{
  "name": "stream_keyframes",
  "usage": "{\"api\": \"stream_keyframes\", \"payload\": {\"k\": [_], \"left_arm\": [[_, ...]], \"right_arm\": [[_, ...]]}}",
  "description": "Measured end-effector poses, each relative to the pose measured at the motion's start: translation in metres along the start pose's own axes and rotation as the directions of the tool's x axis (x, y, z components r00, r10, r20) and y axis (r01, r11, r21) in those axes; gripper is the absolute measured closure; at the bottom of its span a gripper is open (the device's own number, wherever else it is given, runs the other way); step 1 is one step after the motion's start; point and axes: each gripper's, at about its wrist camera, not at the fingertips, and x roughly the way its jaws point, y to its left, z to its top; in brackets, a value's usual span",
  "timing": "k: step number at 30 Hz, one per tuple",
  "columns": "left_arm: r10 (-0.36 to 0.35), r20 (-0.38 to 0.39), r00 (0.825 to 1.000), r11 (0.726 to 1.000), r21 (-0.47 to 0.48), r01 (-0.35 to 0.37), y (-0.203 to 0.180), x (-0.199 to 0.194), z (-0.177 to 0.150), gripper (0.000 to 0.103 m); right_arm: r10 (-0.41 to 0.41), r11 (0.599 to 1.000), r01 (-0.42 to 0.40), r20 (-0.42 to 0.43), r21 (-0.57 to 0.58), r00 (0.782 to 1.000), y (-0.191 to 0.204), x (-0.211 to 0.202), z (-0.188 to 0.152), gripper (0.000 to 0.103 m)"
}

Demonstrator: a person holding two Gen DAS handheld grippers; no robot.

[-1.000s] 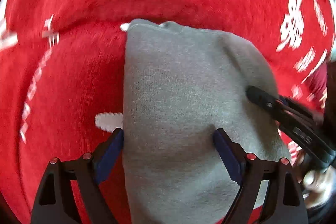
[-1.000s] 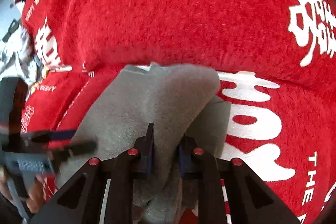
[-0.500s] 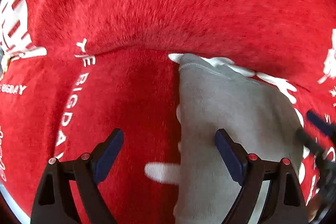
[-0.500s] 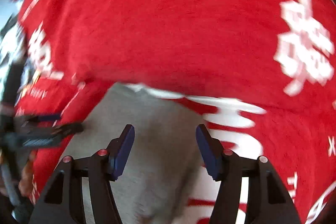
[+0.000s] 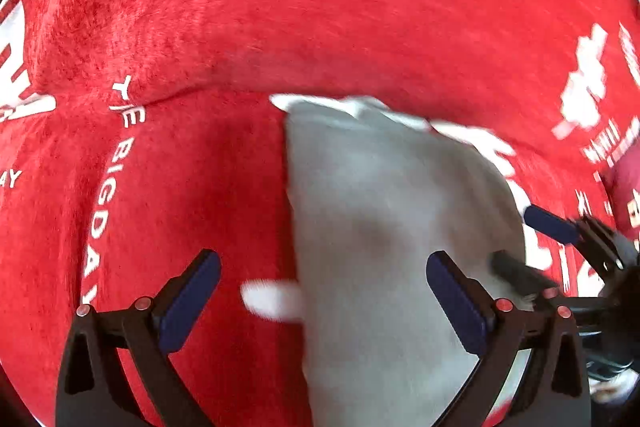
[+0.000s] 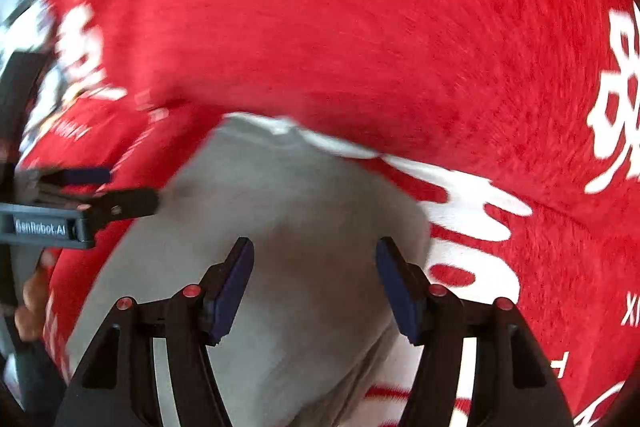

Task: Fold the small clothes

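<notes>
A folded grey garment lies flat on a red blanket with white lettering. My left gripper is open, above the garment's left edge, holding nothing. The right gripper's fingers show at the garment's right side in this view. In the right wrist view the grey garment fills the lower middle, and my right gripper is open above it, empty. The left gripper shows there at the garment's left edge.
The red blanket covers the whole surface, with a raised fold behind the garment. Blurred pale clutter lies past the blanket's left edge in the right wrist view. A hand holds the left gripper.
My right gripper let go of the grey garment and opened wide. The left gripper shifted left, off the garment's centre. The garment now lies flat.
</notes>
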Motion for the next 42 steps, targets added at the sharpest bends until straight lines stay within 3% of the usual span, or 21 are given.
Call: {"api": "stream_keyframes", "payload": {"k": [5,8,11,14,20,23,24,27,30,32,36,42], "left_arm": [[0.086,-0.023,0.996,0.988,0.13,-0.082,-0.016,0.008,-0.055,0.0],[0.057,-0.058,0.997,0.994,0.097,-0.052,-0.002,0.009,-0.083,0.0],[0.048,-0.073,0.996,0.996,0.081,-0.042,0.014,0.01,-0.105,0.0],[0.039,-0.016,0.999,0.997,0.066,-0.038,0.012,-0.015,-0.11,0.0],[0.058,0.064,0.996,0.993,0.095,-0.064,-0.013,-0.026,-0.093,0.0],[0.194,0.03,0.981,0.974,0.115,-0.196,-0.011,-0.005,-0.094,0.0],[0.201,0.005,0.98,0.973,0.116,-0.2,-0.007,0.004,-0.096,0.0],[0.139,-0.019,0.99,0.988,0.078,-0.137,0.007,0.003,-0.105,0.0],[0.154,0.012,0.988,0.983,0.099,-0.154,0.008,-0.008,-0.109,0.0],[0.175,0.052,0.983,0.976,0.122,-0.18,0.007,-0.018,-0.11,0.0],[0.154,0.103,0.983,0.979,0.12,-0.166,0.003,-0.03,-0.102,0.0],[0.157,0.131,0.979,0.981,0.098,-0.17,-0.002,-0.022,-0.079,0.0]], "right_arm": [[-0.041,0.988,0.033,-0.045,-0.153,0.998,0.04,0.002,-0.048,0.036],[-0.046,0.991,0.044,-0.016,-0.128,0.999,0.023,-0.014,-0.086,0.035],[-0.075,0.992,0.069,-0.06,-0.104,0.995,0.013,-0.019,-0.115,0.034],[-0.074,0.997,0.073,-0.048,-0.017,0.996,0.002,-0.046,-0.131,0.034],[-0.108,0.992,0.112,0.068,-0.06,0.992,0.032,-0.077,-0.109,0.034],[-0.063,0.994,0.069,0.071,-0.083,0.995,0.051,-0.06,-0.094,0.034],[-0.043,0.996,0.048,0.057,-0.081,0.997,0.054,-0.053,-0.094,0.034],[-0.027,0.998,0.026,-0.017,-0.06,0.999,0.051,-0.027,-0.104,0.034],[-0.02,0.999,0.019,-0.014,-0.026,1.0,0.039,-0.031,-0.119,0.034],[-0.072,0.997,0.071,-0.046,-0.012,0.996,0.032,-0.036,-0.124,0.034],[-0.102,0.995,0.102,-0.002,0.019,0.995,0.019,-0.061,-0.123,0.033],[-0.082,0.997,0.081,0.077,0.014,0.994,0.028,-0.06,-0.075,0.033]]}}
